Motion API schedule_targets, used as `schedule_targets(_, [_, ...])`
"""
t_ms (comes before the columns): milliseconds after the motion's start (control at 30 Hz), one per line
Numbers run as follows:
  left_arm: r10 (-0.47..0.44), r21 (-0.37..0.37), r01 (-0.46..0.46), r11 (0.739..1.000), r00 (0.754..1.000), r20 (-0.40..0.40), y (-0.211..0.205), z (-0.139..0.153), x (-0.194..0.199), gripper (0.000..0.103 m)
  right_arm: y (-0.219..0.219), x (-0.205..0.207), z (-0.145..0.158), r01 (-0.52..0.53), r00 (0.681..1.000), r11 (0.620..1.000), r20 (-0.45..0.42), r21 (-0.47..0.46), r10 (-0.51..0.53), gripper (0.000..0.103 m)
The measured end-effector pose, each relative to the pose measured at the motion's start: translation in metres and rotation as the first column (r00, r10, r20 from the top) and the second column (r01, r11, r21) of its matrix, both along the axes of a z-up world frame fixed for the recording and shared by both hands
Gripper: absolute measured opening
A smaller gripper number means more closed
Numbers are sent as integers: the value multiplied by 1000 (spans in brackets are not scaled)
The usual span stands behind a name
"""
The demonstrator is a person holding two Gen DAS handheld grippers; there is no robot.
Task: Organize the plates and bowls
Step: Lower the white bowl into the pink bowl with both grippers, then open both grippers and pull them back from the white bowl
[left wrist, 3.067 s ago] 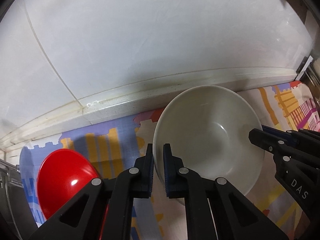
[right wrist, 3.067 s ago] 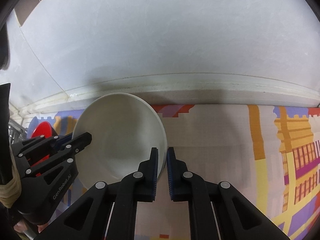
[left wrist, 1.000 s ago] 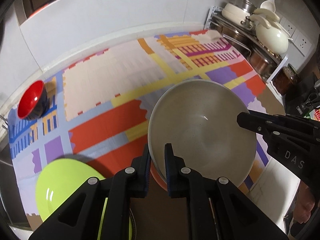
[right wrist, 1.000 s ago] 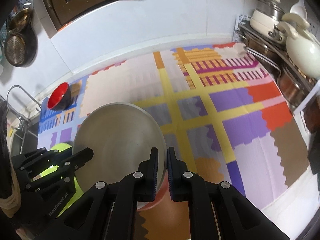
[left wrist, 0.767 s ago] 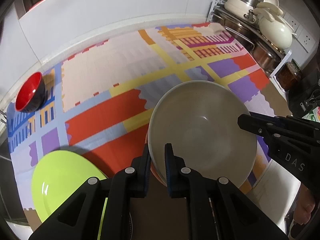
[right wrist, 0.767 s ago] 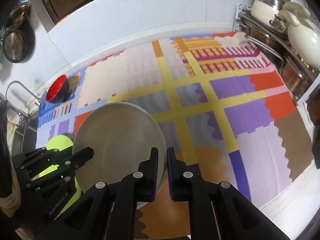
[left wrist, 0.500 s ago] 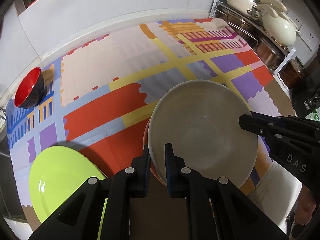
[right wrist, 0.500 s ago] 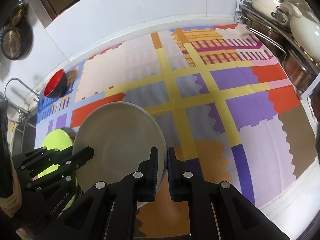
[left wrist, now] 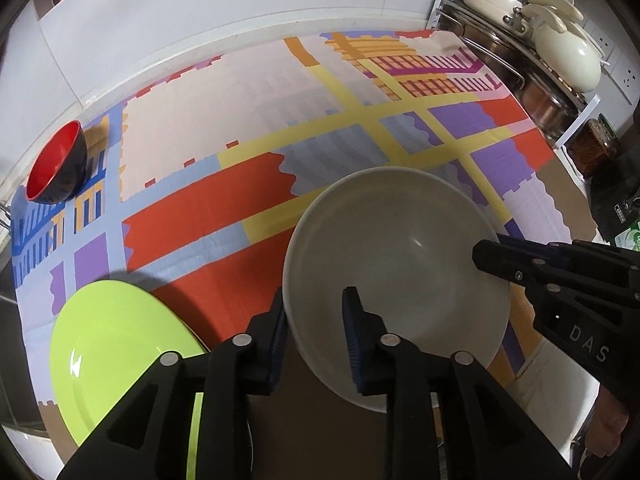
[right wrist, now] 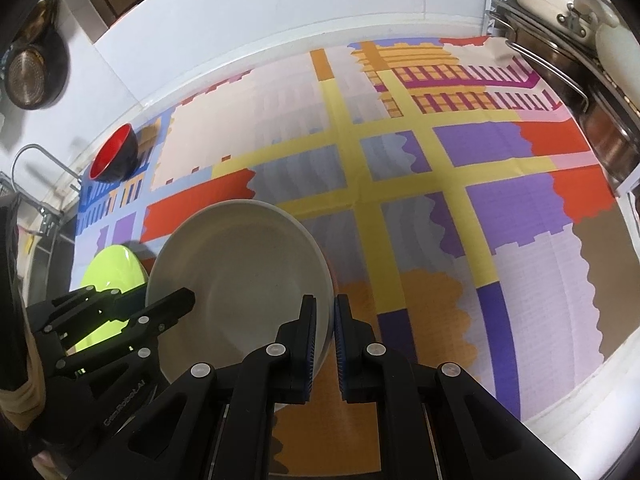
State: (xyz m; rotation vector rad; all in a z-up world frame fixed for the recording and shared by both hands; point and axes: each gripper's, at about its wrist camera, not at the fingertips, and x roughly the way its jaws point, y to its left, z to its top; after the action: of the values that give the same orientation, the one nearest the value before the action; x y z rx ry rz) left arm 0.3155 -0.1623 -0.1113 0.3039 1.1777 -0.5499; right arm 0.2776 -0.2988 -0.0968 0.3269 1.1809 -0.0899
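Note:
A large white bowl (left wrist: 400,264) sits low over the near part of the patterned mat; it also shows in the right wrist view (right wrist: 240,268). My left gripper (left wrist: 314,320) is open, its jaws standing apart on either side of the bowl's left rim. My right gripper (right wrist: 324,320) is shut on the bowl's right rim. A lime green plate (left wrist: 120,344) lies at the near left, also in the right wrist view (right wrist: 114,268). A red bowl with a dark outside (left wrist: 56,168) stands at the far left, also in the right wrist view (right wrist: 114,160).
A colourful patterned mat (left wrist: 280,120) covers the counter up to the white wall. A rack with pots and a cream kettle (left wrist: 568,52) stands at the right. A sink with a tap (right wrist: 32,160) lies at the left. The counter's front edge is close below.
Both grippers carried the white bowl from the back wall toward the near edge and lowered it. In the last half second my left gripper opened off the rim.

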Motion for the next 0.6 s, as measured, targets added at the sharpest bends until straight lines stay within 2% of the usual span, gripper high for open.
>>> schedule_targets(200, [6, -4, -6, 1000, 1000, -8, 0, -2, 0, 31, 1, -1, -3, -3, 1000, 1000, -3, -8, 3, 11])
schedule_targets(333, [5, -10, -5, 1000, 1000, 16, 0, 2, -2, 38, -1, -2, -2, 0, 1000, 1000, 3, 4, 0, 21])
schedule_targets(600, [25, -44, -22, 999, 997, 67, 12, 22, 1, 42, 4, -5, 10, -5, 999, 1000, 43, -31, 6, 22])
